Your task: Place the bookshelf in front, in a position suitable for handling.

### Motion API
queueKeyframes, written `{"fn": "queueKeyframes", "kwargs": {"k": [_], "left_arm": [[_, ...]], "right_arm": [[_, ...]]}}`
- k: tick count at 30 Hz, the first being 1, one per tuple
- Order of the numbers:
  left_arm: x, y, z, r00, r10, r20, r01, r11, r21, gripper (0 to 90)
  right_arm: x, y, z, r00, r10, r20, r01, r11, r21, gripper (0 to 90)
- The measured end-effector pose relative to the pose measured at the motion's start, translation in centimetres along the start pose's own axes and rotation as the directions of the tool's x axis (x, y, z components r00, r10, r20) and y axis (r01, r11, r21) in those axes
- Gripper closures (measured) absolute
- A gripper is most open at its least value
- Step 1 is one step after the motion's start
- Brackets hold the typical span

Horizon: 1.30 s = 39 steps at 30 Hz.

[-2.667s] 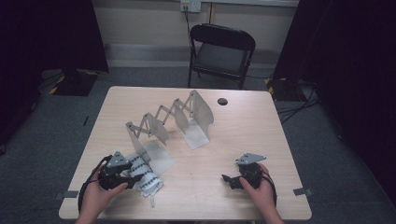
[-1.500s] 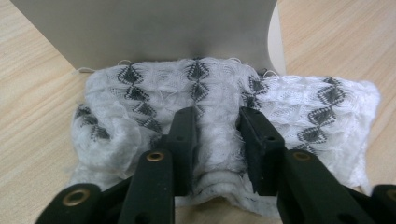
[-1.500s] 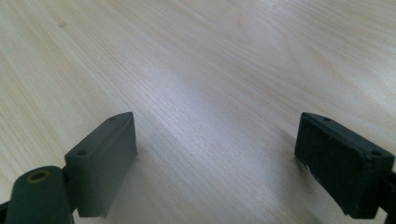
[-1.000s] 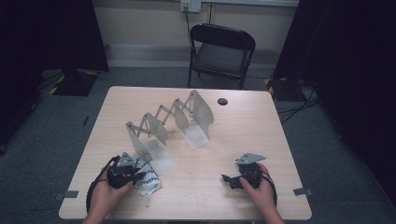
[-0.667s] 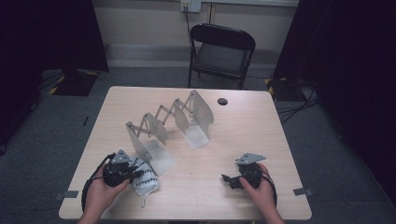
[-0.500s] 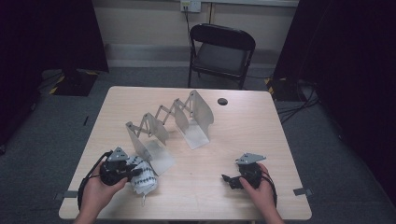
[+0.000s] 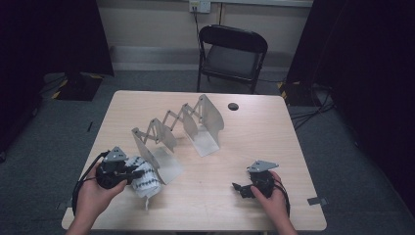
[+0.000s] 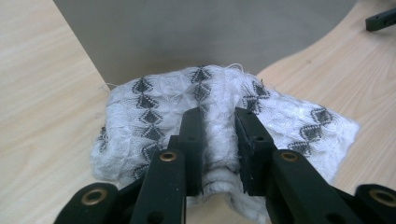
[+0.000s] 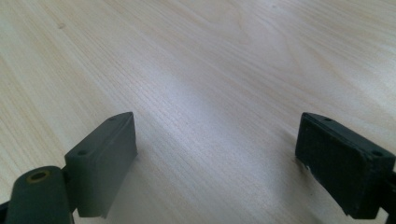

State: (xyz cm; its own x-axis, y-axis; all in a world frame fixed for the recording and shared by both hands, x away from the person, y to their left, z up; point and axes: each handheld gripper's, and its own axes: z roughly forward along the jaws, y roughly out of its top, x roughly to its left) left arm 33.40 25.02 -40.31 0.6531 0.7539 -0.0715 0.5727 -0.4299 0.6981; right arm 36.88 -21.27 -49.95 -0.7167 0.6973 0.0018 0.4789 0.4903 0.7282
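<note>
One soft, light knitted cloth [image 8: 219, 116] pinched mid-fold in left gripper [image 8: 219, 140] jaws, beside the folding rack [image 7: 176, 125] on table [image 7: 210, 196]; limp, sagging. Right gripper [image 9: 215, 154] jaws apart, empty.

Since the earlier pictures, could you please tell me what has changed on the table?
The left gripper, shut on the patterned white cloth, has lifted it slightly beside the near plate of the folding metal rack. The right gripper, jaws open, and the rack stayed put.
</note>
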Motion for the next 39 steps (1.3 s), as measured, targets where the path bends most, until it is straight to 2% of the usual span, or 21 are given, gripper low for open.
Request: {"fn": "queueKeyframes", "kwargs": {"k": [1,2,7,12,14,16,17,20,21,22,25,26,27,30,31,32,33,36,39], "left_arm": [[0.1,0.6,-0.7,1.0,0.004,-0.003,-0.004,1.0,-0.003,74.2],[0.1,0.6,-0.7,1.0,0.004,-0.003,-0.004,1.0,-0.003,74.1],[0.3,2.9,-3.1,0.9999,0.007,-0.015,-0.008,0.9988,-0.049,74.1],[0.3,4.6,-4.2,0.9984,0.039,-0.041,-0.041,0.9968,-0.068,74.1],[0.3,4.8,-4.2,0.9977,0.05,-0.045,-0.052,0.9967,-0.063,73.9],[0.3,4.6,-3.9,0.9981,0.04,-0.047,-0.043,0.9968,-0.067,73.7],[0.4,4.1,-3.1,0.999,0.028,-0.036,-0.03,0.9979,-0.057,73.7],[0.4,3.5,-2.2,0.9992,0.024,-0.032,-0.025,0.9989,-0.041,73.6],[0.3,2.8,-1.3,0.9992,0.023,-0.031,-0.024,0.9992,-0.032,73.5],[0.3,2.8,-1.3,0.9992,0.023,-0.031,-0.024,0.9992,-0.032,73.4],[-0.1,1.7,0.6,0.9996,0.017,-0.022,-0.017,0.9998,0.0,73.3],[-0.1,1.7,0.6,0.9996,0.017,-0.022,-0.017,0.9998,0.0,73.3],[-0.2,1.0,1.5,0.9997,0.014,-0.021,-0.014,0.9999,0.009,73.2],[-0.2,0.3,2.4,0.9997,0.008,-0.025,-0.007,0.9999,0.014,72.0],[-0.2,-0.5,3.2,0.9996,-0.001,-0.027,0.002,0.9998,0.019,71.8],[-0.2,-0.5,3.2,0.9996,-0.001,-0.027,0.002,0.9998,0.019,71.8],[-0.2,-1.0,3.7,0.9997,-0.016,-0.021,0.016,0.9996,0.024,71.8],[-0.2,-2.1,5.0,0.9997,-0.02,-0.013,0.021,0.9985,0.05,71.8],[-0.2,-2.5,5.5,0.9995,-0.027,-0.017,0.028,0.9982,0.053,71.8]], "right_arm": [[0.0,0.0,0.0,1.0,0.0,0.0,0.0,1.0,0.0,12.0],[0.0,0.0,0.0,1.0,0.0,0.0,0.0,1.0,0.0,12.0],[0.0,0.0,0.0,1.0,0.001,0.001,-0.001,1.0,0.0,11.9],[0.0,0.0,0.0,1.0,0.0,0.001,0.0,1.0,0.0,11.9],[0.0,0.0,0.0,1.0,0.002,0.003,-0.002,1.0,-0.001,12.0],[0.0,0.0,0.0,1.0,0.003,0.003,-0.003,1.0,-0.002,11.9],[0.0,0.0,0.0,1.0,0.004,0.003,-0.004,1.0,-0.002,11.9],[0.0,0.0,0.0,1.0,0.004,0.004,-0.004,1.0,-0.002,11.9],[0.0,0.0,0.0,1.0,0.003,0.004,-0.003,1.0,-0.002,11.9],[0.0,0.0,0.0,1.0,0.003,0.004,-0.003,1.0,-0.002,11.9],[0.0,0.0,0.0,1.0,0.002,0.003,-0.002,1.0,-0.003,12.0],[0.0,0.0,0.0,1.0,0.002,0.003,-0.002,1.0,-0.003,12.0],[0.0,0.0,0.0,1.0,0.002,0.003,-0.002,1.0,-0.003,11.9],[0.0,0.0,0.0,1.0,0.004,0.003,-0.004,1.0,-0.002,11.9],[0.0,0.0,0.0,1.0,0.003,0.003,-0.003,1.0,-0.002,11.9],[0.0,0.0,0.0,1.0,0.003,0.003,-0.003,1.0,-0.002,11.9],[0.0,0.0,0.0,1.0,0.002,0.003,-0.002,1.0,-0.003,11.9],[0.0,0.0,0.0,1.0,0.002,0.003,-0.002,1.0,-0.003,11.9],[0.0,0.0,0.0,1.0,0.002,0.003,-0.002,1.0,-0.003,11.9]]}}
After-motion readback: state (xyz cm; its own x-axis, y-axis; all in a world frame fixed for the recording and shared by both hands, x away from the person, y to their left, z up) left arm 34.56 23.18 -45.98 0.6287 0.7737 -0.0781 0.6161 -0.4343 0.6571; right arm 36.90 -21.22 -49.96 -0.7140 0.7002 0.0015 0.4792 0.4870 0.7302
